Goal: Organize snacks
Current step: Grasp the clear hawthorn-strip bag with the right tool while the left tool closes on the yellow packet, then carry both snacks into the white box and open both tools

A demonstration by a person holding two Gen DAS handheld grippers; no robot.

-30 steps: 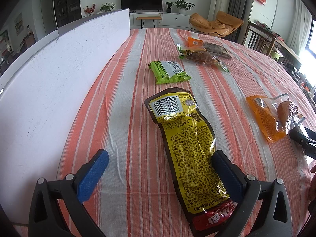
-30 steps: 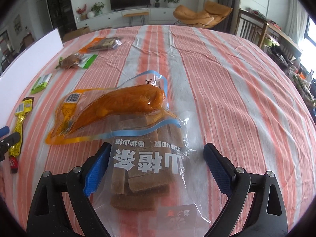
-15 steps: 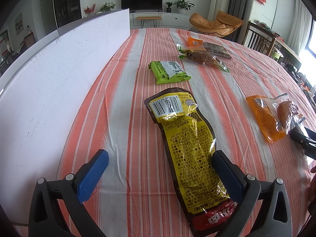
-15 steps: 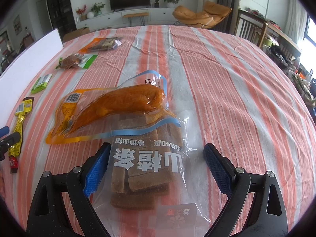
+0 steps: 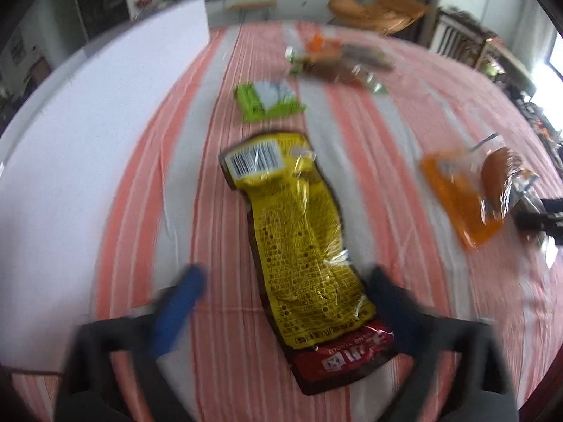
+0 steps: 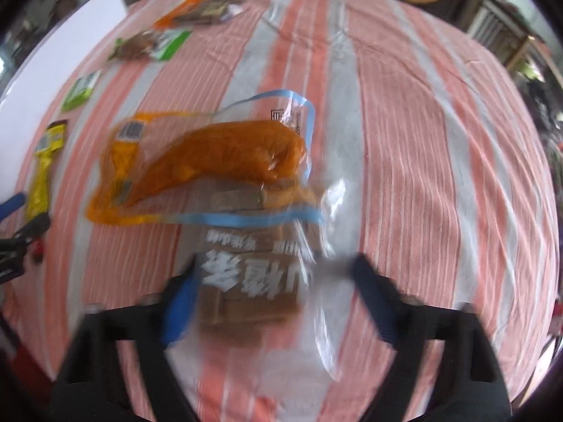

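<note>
Left wrist view, left to right: a white board (image 5: pixel 88 161) fills the left side, the left gripper (image 5: pixel 285 302) stands with jaws wide at the bottom, a yellow packet (image 5: pixel 299 232) lies between them at centre frame, and a green packet (image 5: pixel 267 100) sits above it on the striped tablecloth (image 5: pixel 404 133). Right wrist view: the right gripper (image 6: pixel 274 299), jaws wide, straddles a clear bag (image 6: pixel 253 281) of brown bars at lower centre, with an orange pouch (image 6: pixel 211 161) lying partly over the bag's upper end.

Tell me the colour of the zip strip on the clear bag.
Light blue; the clear bag's zip strip shows best in the right wrist view.
</note>
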